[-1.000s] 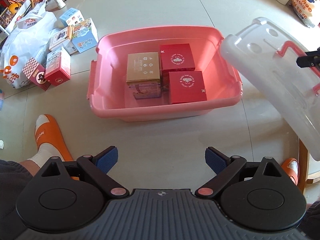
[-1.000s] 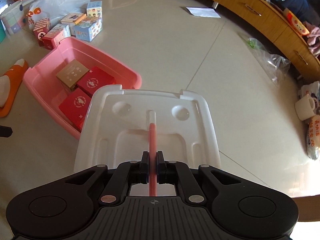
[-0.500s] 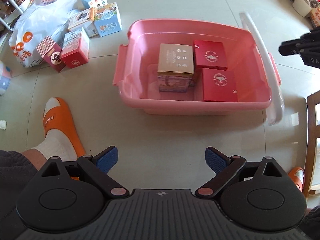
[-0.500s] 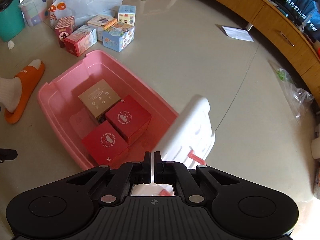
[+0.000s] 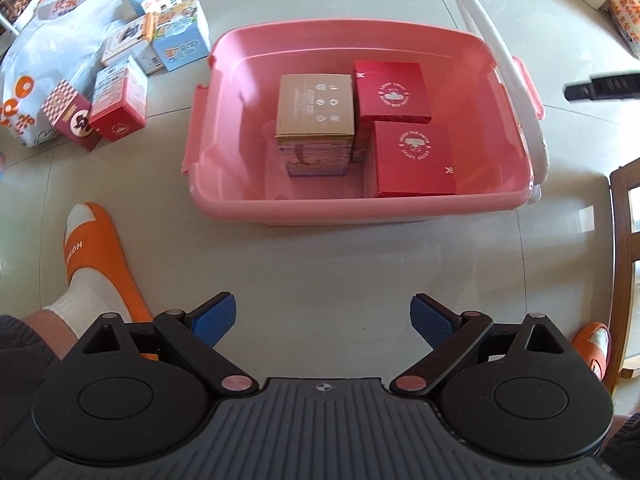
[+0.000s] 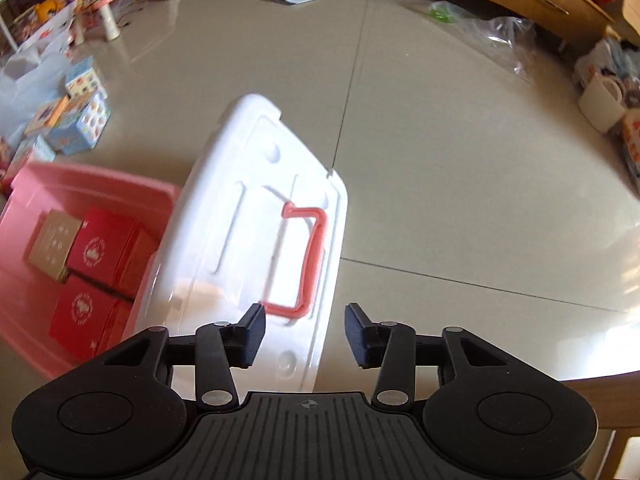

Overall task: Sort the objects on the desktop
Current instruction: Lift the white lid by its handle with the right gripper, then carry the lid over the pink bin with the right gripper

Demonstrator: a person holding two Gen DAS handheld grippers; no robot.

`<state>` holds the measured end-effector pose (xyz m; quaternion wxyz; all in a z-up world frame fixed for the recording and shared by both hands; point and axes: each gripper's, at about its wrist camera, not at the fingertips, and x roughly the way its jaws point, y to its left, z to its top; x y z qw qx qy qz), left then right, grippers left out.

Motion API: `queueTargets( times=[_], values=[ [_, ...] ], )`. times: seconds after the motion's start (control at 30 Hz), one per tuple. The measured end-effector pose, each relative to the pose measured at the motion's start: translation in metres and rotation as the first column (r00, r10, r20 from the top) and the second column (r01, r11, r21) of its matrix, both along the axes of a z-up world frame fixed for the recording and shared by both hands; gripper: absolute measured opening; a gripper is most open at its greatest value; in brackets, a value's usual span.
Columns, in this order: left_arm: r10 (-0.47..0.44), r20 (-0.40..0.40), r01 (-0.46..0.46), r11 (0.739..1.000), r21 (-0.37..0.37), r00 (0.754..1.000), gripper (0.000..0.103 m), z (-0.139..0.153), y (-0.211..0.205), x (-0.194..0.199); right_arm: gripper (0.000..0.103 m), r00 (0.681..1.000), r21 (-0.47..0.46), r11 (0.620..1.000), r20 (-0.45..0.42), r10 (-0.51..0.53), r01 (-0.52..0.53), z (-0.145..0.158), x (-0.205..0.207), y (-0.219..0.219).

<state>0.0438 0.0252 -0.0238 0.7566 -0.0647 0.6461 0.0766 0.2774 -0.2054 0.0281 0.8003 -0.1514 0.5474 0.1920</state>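
Observation:
A pink bin stands on the floor and holds a gold box and two red boxes. Its white lid with a pink handle leans on edge against the bin's right side, also seen in the left wrist view. My left gripper is open and empty, above the floor in front of the bin. My right gripper is open just behind the lid's handle, holding nothing.
Several small boxes and a white plastic bag lie left of the bin. An orange slipper on a foot is at the near left. A wooden chair is at the right. A white mug and clutter lie far right.
My right gripper carried the lid down, set it on edge against the bin's right side and opened, letting go of the handle. The left gripper moved a little closer to the bin.

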Motion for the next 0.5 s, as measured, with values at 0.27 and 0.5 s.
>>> queueTargets(
  times=[0.27,0.5],
  values=[
    [-0.009,-0.041,0.008,1.000,-0.016,0.999,0.096,-0.015,-0.010,0.028,0.045,0.998,-0.004,0.999,-0.052,-0.032,0.032,-0.061,0.055,0.007],
    [-0.024,-0.052,0.023,0.999,-0.027,0.998,0.096,-0.021,-0.018,0.040,0.034,0.998,-0.072,0.997,-0.069,0.009,-0.014,-0.100,0.064,0.024]
  ],
)
